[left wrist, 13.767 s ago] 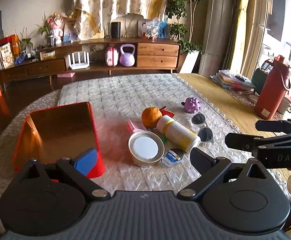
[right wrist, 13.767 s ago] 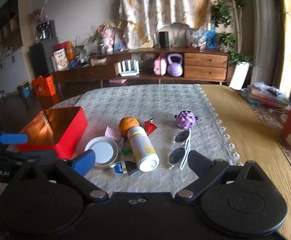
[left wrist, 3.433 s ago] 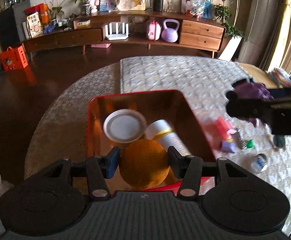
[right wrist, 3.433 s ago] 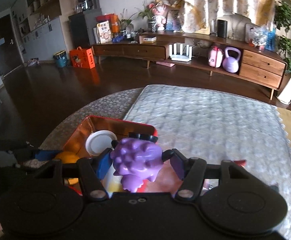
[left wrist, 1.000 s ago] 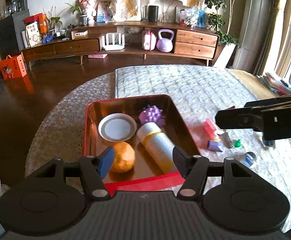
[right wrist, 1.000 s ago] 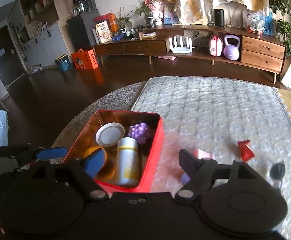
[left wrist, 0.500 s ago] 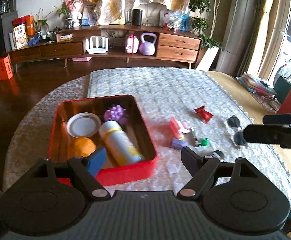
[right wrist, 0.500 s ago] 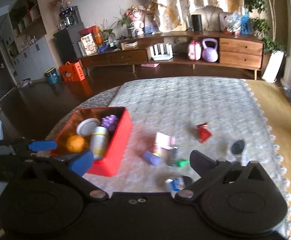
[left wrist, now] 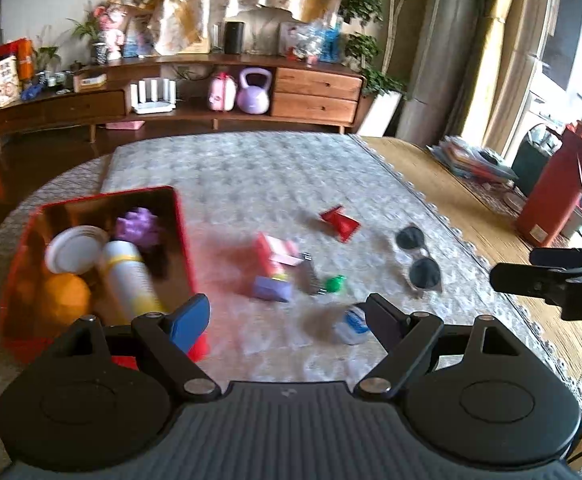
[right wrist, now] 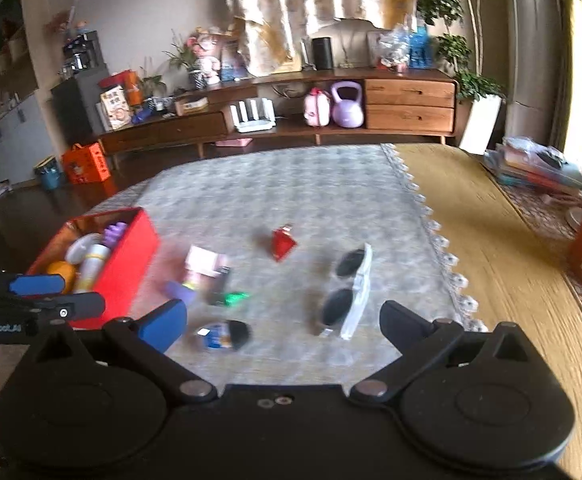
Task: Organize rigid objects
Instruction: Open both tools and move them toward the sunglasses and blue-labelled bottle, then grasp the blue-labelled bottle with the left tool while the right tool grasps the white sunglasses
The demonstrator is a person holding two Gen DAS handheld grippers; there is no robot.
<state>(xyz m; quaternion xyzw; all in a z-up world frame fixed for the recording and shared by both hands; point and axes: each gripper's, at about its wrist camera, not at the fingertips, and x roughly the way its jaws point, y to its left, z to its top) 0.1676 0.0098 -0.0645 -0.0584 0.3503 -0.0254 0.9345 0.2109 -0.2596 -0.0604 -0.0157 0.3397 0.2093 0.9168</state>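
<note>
A red tin box (left wrist: 182, 232) (right wrist: 131, 256) stands at the table's left. In it lie a white lid (left wrist: 73, 249), a purple spiky toy (left wrist: 138, 226), a white bottle with a yellow band (left wrist: 129, 280) and an orange (left wrist: 67, 298). On the quilted cloth lie white sunglasses (left wrist: 419, 262) (right wrist: 351, 292), a small blue-and-white container (left wrist: 353, 325) (right wrist: 221, 335), a pink box (left wrist: 277, 254), a purple block (left wrist: 271, 290), a red packet (left wrist: 341, 222) and a green piece (left wrist: 335, 283). My left gripper (left wrist: 287, 320) is open and empty above the near cloth. My right gripper (right wrist: 283, 322) is open and empty, near the sunglasses.
A red thermos (left wrist: 553, 192) and a stack of books (left wrist: 473, 162) stand on the bare wood at the table's right. A long wooden sideboard (left wrist: 171, 100) with a purple kettlebell (left wrist: 253, 92) runs along the far wall. The cloth's lace edge (right wrist: 447, 264) borders the wood.
Both grippers have swung right, away from the red box, toward the loose items on the cloth. The sunglasses now sit closer to the right gripper. Both stay open and empty.
</note>
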